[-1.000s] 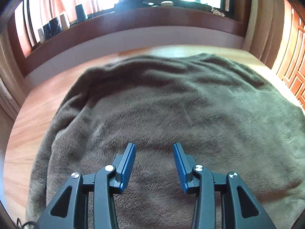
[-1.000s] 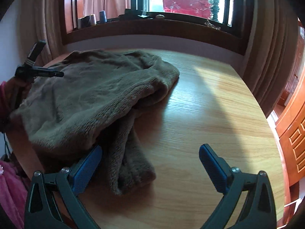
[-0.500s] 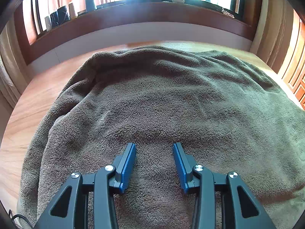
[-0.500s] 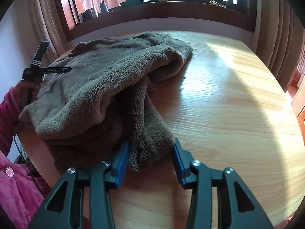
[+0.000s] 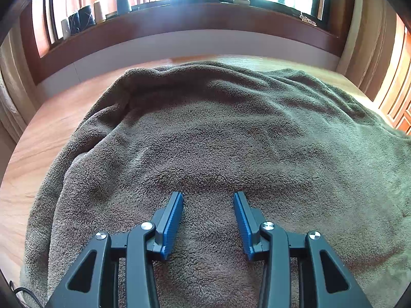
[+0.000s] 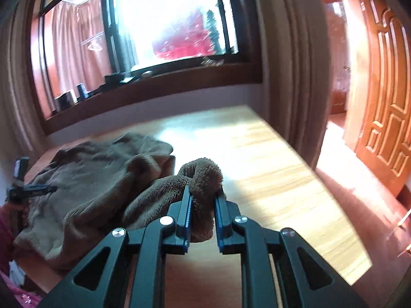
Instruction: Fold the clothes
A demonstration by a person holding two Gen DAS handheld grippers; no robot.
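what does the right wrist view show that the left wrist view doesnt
Only the right wrist view shows the right tool shut on a bunched end of the brown fleece garment, raised off the wooden table. It also shows the left tool from the side, resting at the garment's left edge, and a wooden door.

Only the left wrist view shows the left tool from behind, its fingers apart, over the spread garment.

Both show the garment, the table and the windowsill.
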